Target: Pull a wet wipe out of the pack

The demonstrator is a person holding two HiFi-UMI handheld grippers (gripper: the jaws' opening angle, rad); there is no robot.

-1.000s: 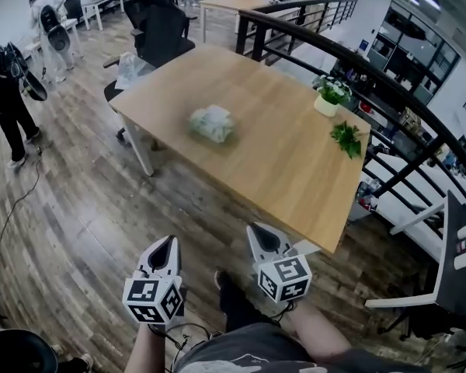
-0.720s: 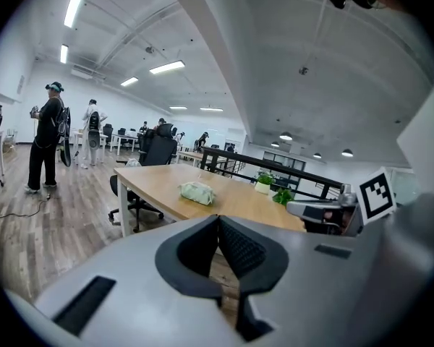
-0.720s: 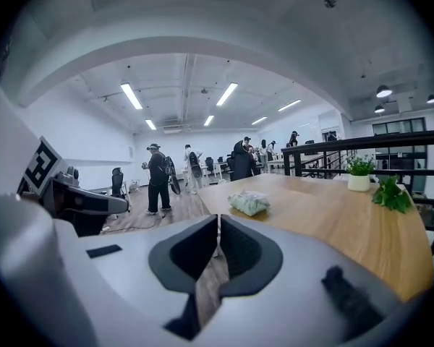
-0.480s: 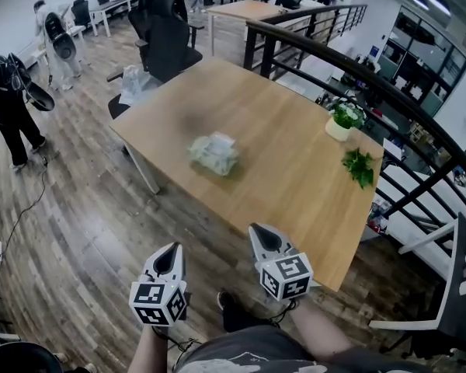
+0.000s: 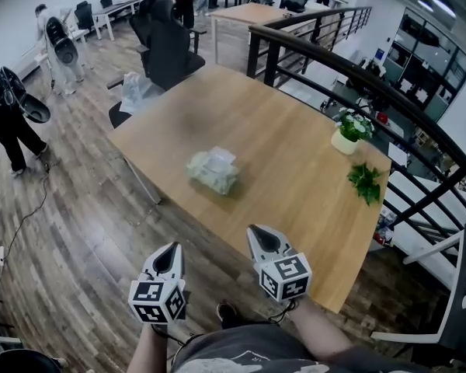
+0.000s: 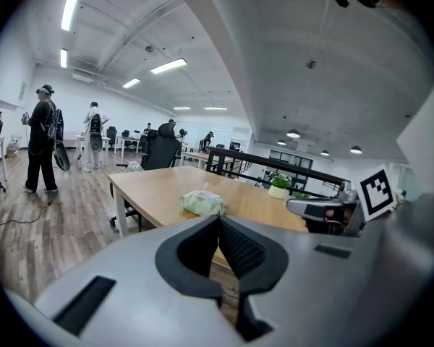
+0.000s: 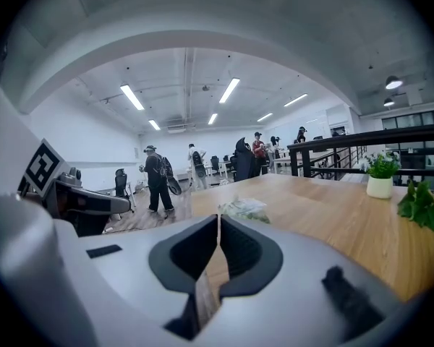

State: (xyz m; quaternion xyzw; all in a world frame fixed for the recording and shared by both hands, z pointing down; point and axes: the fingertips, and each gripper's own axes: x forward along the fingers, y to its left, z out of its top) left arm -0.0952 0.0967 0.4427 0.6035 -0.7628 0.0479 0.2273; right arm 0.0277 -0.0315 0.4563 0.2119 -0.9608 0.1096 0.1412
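The wet wipe pack [image 5: 213, 171], pale green and crumpled, lies flat on the wooden bench [image 5: 295, 123], a little in from the near long edge and somewhat toward that edge's left corner. A small white tuft seems to stick up from its top, though the pack is too small in every view to be sure.

Both grippers are well apart from the pack. The left gripper [image 5: 165, 249] hangs over the plank floor [image 5: 70, 231], short of the near edge. Its fingers [image 6: 242, 248] are pressed together with nothing between them. The right gripper [image 5: 258, 231] shows with its tip against the near edge, fingers [image 7: 242, 248] likewise together and empty.

A white potted plant [image 5: 349, 134] and a loose green sprig [image 5: 365, 183] sit by the bench's right corner. A black office chair [image 5: 167, 41] stands off the far left corner.
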